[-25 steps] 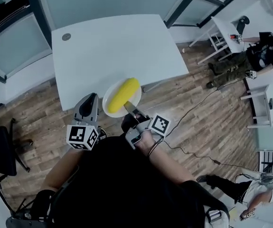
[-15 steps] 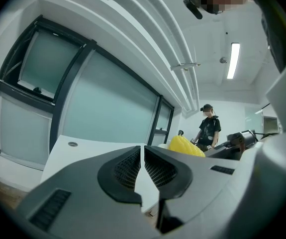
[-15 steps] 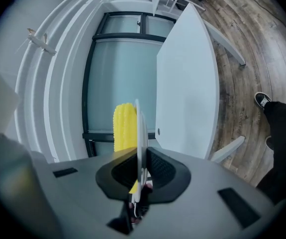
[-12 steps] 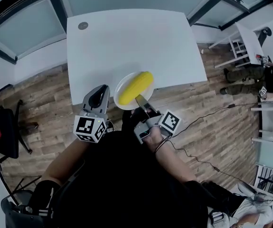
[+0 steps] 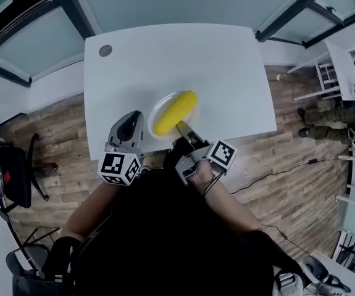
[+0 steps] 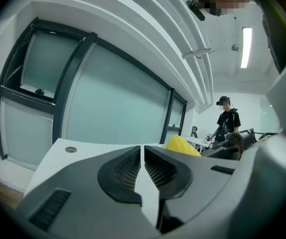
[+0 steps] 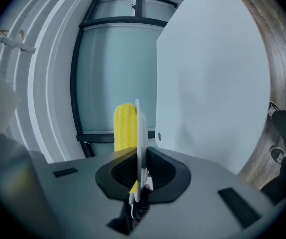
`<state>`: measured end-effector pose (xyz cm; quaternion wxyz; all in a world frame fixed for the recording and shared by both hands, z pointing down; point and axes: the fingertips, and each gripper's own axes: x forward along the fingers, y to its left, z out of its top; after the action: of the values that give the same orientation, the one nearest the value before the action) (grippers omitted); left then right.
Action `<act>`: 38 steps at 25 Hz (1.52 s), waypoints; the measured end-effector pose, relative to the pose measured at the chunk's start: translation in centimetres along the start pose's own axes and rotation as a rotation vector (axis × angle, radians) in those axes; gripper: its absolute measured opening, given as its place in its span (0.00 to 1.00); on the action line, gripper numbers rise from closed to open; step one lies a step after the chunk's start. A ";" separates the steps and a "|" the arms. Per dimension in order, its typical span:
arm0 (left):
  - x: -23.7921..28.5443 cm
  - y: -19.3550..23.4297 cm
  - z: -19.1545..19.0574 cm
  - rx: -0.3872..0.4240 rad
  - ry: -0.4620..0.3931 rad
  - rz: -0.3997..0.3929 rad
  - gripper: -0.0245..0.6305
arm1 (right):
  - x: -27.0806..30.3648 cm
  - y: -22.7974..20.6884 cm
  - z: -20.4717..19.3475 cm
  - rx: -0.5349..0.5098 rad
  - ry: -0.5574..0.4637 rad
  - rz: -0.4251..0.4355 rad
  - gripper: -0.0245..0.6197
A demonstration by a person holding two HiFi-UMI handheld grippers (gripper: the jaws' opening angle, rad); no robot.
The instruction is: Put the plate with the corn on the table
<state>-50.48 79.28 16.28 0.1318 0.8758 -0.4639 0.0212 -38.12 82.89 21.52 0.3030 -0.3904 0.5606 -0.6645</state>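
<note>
Right gripper pinched rim of plate with corn above table; left gripper jaws pressed together, cube bore square markers.

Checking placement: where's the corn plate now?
Head view, centre: the plate is over the table's near edge, its rim pinched by the right gripper.

The corn is bright yellow, its plate plain white, and the table white too, bar one small grey disc. The left gripper and right gripper are grey with darker fingers, each with a cube of black-and-white square markers. The floor is brown wood planking.
</note>
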 end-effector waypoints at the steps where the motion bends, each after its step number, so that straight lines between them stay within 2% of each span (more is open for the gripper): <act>1: 1.0 0.0 0.2 0.002 0.003 0.012 0.08 | 0.6 0.2 1.1 -0.004 0.011 -0.001 0.08; 6: 5.7 0.0 0.6 0.007 0.022 0.049 0.08 | 2.7 1.0 5.5 -0.005 0.040 0.003 0.08; 10: 9.2 -0.8 0.6 -0.012 0.032 0.082 0.08 | 3.2 0.2 8.7 0.012 0.067 -0.027 0.08; 15: 12.7 -1.4 1.1 0.000 0.039 0.085 0.08 | 4.9 -0.3 12.0 0.032 0.076 -0.028 0.08; 20: 14.8 -0.8 0.8 0.005 0.064 0.050 0.08 | 6.1 -1.7 14.0 0.031 0.044 -0.063 0.08; 30: 21.5 3.0 -0.4 0.020 0.073 0.038 0.08 | 10.6 -3.6 18.1 0.031 -0.043 -0.098 0.08; 38: 25.7 4.1 -2.6 -0.020 0.117 0.017 0.08 | 15.6 -6.8 22.6 0.041 -0.101 -0.144 0.08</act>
<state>-38.94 57.00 23.73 0.1673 0.8678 -0.4628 0.0687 -26.45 59.55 32.52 0.2902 -0.4563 0.5012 -0.6755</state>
